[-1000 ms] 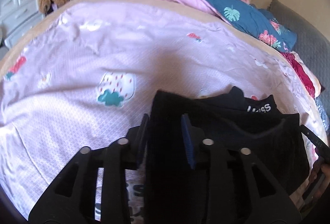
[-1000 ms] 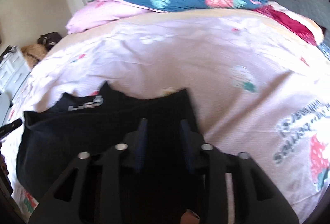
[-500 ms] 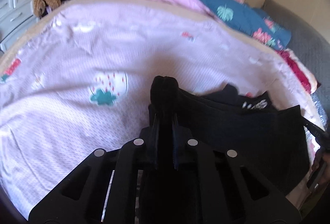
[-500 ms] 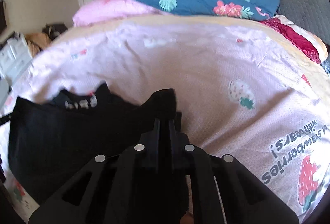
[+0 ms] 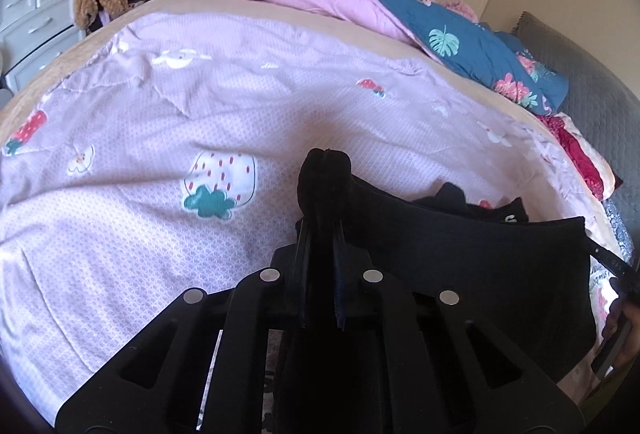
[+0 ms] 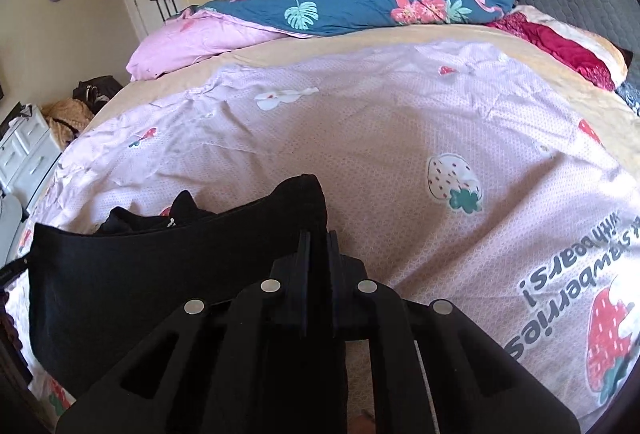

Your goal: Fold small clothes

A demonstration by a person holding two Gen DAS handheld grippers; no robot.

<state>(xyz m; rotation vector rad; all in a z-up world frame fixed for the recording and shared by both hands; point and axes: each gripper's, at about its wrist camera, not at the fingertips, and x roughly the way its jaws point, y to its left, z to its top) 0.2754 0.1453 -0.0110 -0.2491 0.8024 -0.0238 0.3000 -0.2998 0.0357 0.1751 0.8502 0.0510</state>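
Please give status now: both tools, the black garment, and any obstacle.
Left tool shut on black garment corner. Right tool shut on the other corner. Garment stretched between them above pink sheet. Nothing in the way.

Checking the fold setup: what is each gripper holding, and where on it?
Both hold one black garment: the left gripper pinches one corner, the right gripper the opposite corner of the same edge.

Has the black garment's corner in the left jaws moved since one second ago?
Yes. The black garment's corner now stands bunched and raised beside the white strawberry print; before, it lay flat, lower in the view.
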